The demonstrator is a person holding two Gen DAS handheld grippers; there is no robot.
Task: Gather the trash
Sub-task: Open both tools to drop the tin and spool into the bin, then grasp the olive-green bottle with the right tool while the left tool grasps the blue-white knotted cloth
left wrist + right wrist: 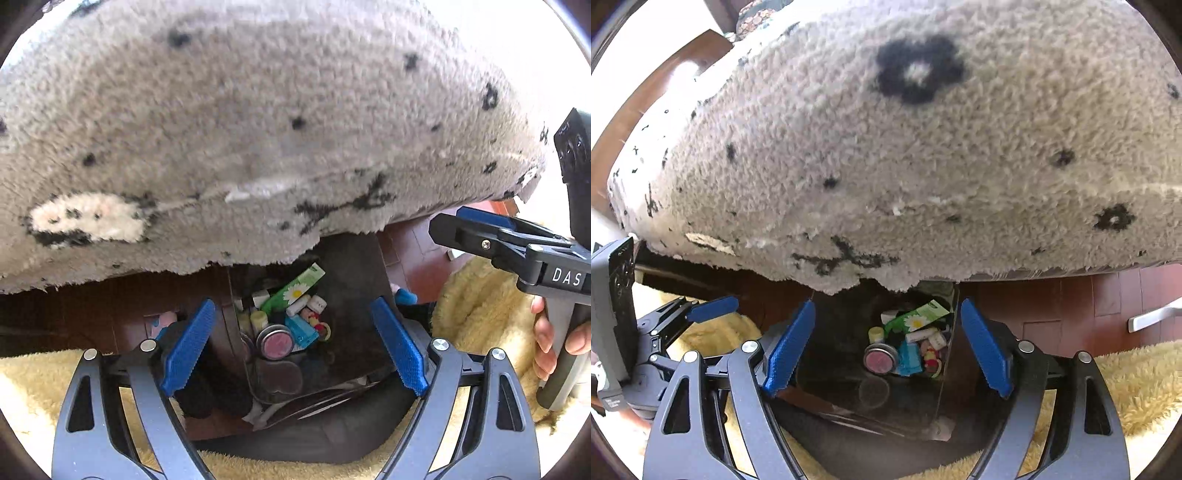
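A dark bin (354, 280) (834, 332) stands on the floor below both grippers, partly under the grey rug's edge. Trash lies in it: a green daisy box (295, 290) (918, 317), a round tin with a pink lid (277, 343) (881, 360), a blue packet (301, 330) (909, 357) and small white bottles (317, 304) (936, 339). My left gripper (295, 345) is open and empty over the bin. My right gripper (888, 345) is open and empty over the bin too. The right gripper also shows at the right of the left wrist view (480, 225).
A shaggy grey rug with black flower marks (258, 129) (905, 166) fills the upper view. A yellow fluffy mat (476, 302) (1137, 384) lies beside the bin. Red-brown wood floor (1071, 306) shows at the right, with a white object (1152, 317) on it.
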